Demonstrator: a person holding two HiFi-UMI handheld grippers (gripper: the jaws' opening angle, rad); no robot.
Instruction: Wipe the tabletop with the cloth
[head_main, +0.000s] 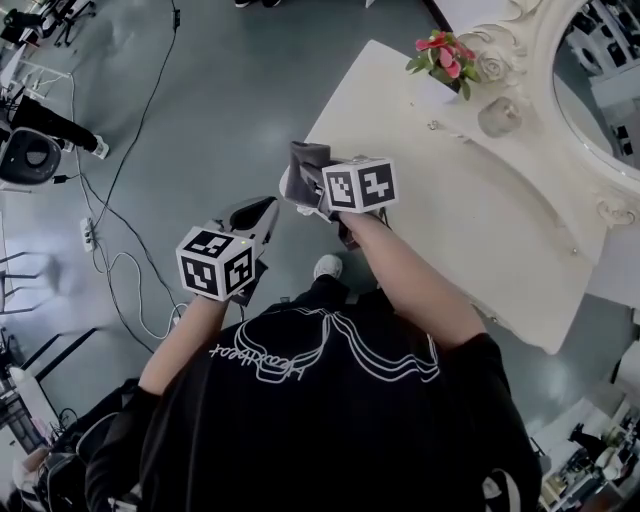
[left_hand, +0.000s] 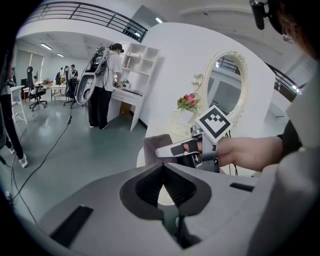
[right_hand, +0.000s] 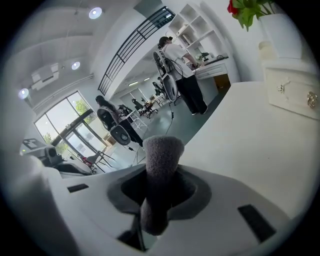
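A grey cloth (head_main: 306, 160) is bunched up at the near left corner of the white tabletop (head_main: 470, 220). My right gripper (head_main: 300, 186) is shut on it. In the right gripper view the cloth (right_hand: 161, 165) stands up as a thick roll pinched between the jaws of the right gripper (right_hand: 160, 186), with the tabletop (right_hand: 250, 145) spreading away to the right. My left gripper (head_main: 266, 207) hangs over the floor just left of the table edge, shut with nothing in it. The left gripper view shows the left gripper (left_hand: 162, 171) with its jaws together, and beyond it the cloth (left_hand: 156, 146).
Red flowers in a white pot (head_main: 443, 55) and a small jar (head_main: 498, 117) stand at the table's far side, below an ornate white mirror (head_main: 600, 110). Cables (head_main: 118, 210) trail over the grey floor. A person (left_hand: 105, 85) stands by white shelves in the distance.
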